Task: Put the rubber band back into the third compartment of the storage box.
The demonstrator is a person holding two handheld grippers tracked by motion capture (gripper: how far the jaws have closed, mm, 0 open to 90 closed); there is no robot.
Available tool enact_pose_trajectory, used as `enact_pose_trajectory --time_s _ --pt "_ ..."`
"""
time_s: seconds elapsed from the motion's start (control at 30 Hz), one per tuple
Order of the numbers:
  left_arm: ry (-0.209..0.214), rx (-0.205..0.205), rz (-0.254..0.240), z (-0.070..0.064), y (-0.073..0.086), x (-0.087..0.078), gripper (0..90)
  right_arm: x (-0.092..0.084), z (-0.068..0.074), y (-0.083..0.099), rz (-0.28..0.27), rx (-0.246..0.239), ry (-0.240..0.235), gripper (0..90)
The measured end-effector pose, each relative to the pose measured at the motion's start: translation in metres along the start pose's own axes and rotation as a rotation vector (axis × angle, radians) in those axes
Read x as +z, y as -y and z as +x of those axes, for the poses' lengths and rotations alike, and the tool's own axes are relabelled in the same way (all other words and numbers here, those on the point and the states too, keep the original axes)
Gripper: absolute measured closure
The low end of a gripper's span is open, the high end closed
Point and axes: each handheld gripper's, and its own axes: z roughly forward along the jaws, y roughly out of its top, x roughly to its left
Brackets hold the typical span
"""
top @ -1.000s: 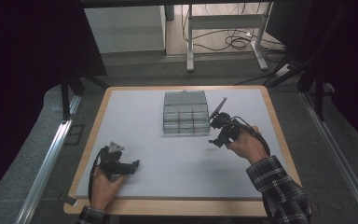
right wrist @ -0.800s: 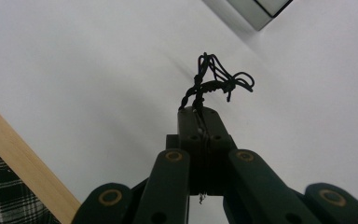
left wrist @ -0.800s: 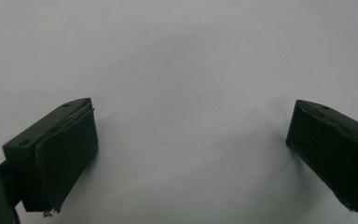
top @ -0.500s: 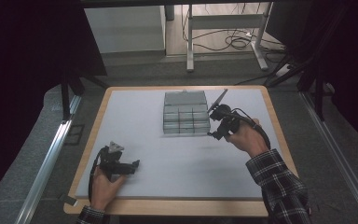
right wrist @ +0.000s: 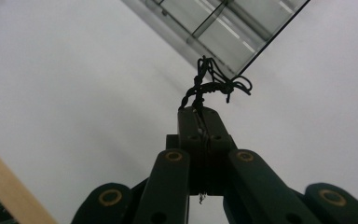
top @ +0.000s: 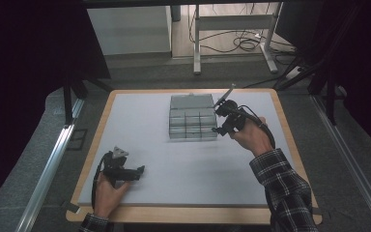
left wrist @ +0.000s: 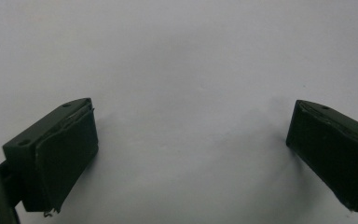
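Pinching a small tangle of twisted black wire (right wrist: 213,87), the right gripper (right wrist: 200,114) had its jaws pressed together on the strands, which stuck out past the tips in loose loops. In the right gripper view the wire hung just in front of one corner of the clear compartment box (right wrist: 242,28), above the white table top (right wrist: 74,93); whether wire and box touched could not be told. From the high view the right gripper (top: 221,126) sat at the right-hand edge of the compartment box (top: 192,117), held by the right hand (top: 251,137) with a plaid sleeve (top: 282,186) behind it. The box stood in the far middle of the table (top: 140,116), its lid raised at the back and its dividers showing a grid of small cells.

The left gripper (top: 139,170) lay low on the near left part of the table, well apart from the box, with the left hand (top: 107,192) around it. In the left gripper view its two black pads (left wrist: 67,161) were spread wide with nothing but bare white surface between them.
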Motion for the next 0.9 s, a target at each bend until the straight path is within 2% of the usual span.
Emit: enact_pose_trajectory --time_s 0.63,0.9 --pt "0.001 0.002 0.002 0.0 0.0 0.0 1.8 0.013 -0.008 -0.017 -0.118 0.006 0.026 88.2" --pt "0.0 0.005 0.006 0.0 0.0 0.0 1.8 0.019 -0.012 -0.024 -0.146 0.007 0.029 88.2"
